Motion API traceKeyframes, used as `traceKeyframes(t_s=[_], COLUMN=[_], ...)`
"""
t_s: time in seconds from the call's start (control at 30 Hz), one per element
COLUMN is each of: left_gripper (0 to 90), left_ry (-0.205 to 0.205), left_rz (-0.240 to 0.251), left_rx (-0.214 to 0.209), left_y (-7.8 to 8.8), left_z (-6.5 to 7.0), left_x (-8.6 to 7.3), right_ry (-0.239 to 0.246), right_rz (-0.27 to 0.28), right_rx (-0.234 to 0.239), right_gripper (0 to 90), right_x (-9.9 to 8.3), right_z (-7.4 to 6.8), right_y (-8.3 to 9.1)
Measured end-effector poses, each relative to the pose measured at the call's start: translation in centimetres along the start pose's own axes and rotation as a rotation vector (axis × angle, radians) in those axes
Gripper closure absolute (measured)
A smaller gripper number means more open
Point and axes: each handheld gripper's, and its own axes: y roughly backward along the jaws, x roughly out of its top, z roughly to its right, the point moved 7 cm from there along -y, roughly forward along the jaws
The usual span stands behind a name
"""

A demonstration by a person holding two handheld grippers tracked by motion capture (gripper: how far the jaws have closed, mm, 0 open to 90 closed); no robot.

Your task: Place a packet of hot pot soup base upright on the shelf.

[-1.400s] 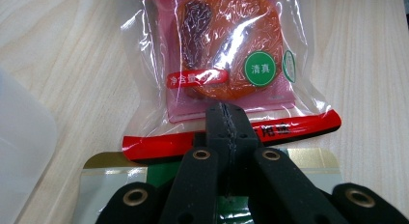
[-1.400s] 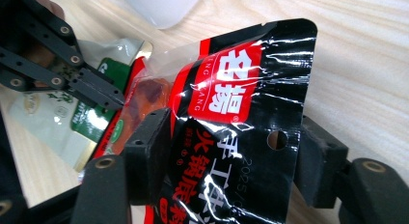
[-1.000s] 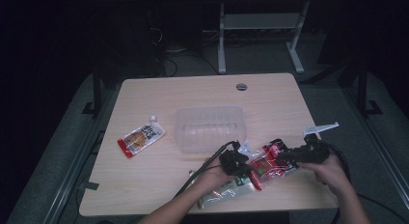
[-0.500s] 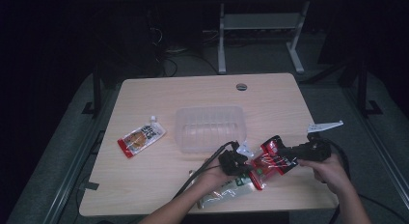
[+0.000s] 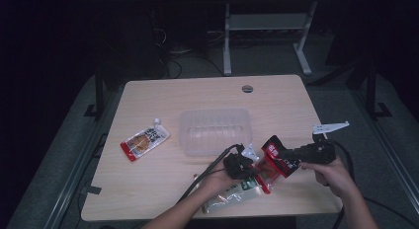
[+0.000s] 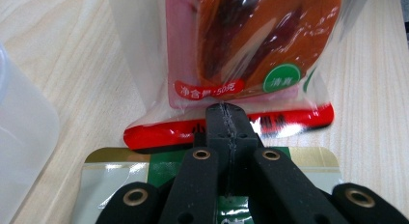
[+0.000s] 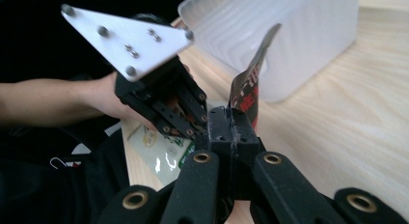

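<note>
Two pairs of tongs share one red snack pouch (image 5: 271, 160) just above the near right part of the desk (image 5: 296, 105). The left tongs (image 5: 243, 166) are clamped on the pouch's red bottom seal, while the right tongs (image 5: 291, 157), jaws pressed together on the opposite edge, hold it taut between the two hands, apparently to steady or pull it open, though the dim high view leaves that uncertain. A clear plastic tub (image 5: 215, 130) waits just behind, likely the pouch's destination. A green-and-gold packet (image 5: 232, 197) lies flat beneath the left tongs, and another snack pouch (image 5: 145, 143) rests well apart to the left.
</note>
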Motion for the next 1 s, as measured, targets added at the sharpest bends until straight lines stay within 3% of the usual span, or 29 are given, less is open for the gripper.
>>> traceKeyframes(t_s=[0.23,0.33,0.47,0.63,0.77,1.0], left_gripper=[90.0,90.0,82.0,65.8,53.4,42.5], left_ry=[-0.002,0.009,-0.017,-0.009,-0.021,0.033], left_rz=[-0.005,0.026,0.032,0.038,0.026,0.077], left_rx=[-0.007,-0.017,-0.012,-0.007,0.008,0.059], left_y=[0.4,1.4,3.5,6.6,9.4,14.2], left_z=[-0.1,0.1,0.2,0.2,-0.4,-1.6], left_x=[0.1,0.6,1.1,0.6,-0.7,-3.8], right_ry=[0.04,0.054,0.068,0.076,0.077,0.101], right_rz=[0.049,0.047,0.075,0.108,0.118,0.129], right_rx=[-0.01,-0.029,-0.033,-0.035,-0.043,-0.034], right_gripper=[90.0,90.0,90.0,90.0,90.0,90.0], right_x=[1.3,1.5,2.3,3.4,4.3,6.2], right_z=[-1.2,-1.5,-2.0,-2.8,-3.3,-4.4], right_y=[0.7,0.7,1.0,1.1,0.8,-0.3])
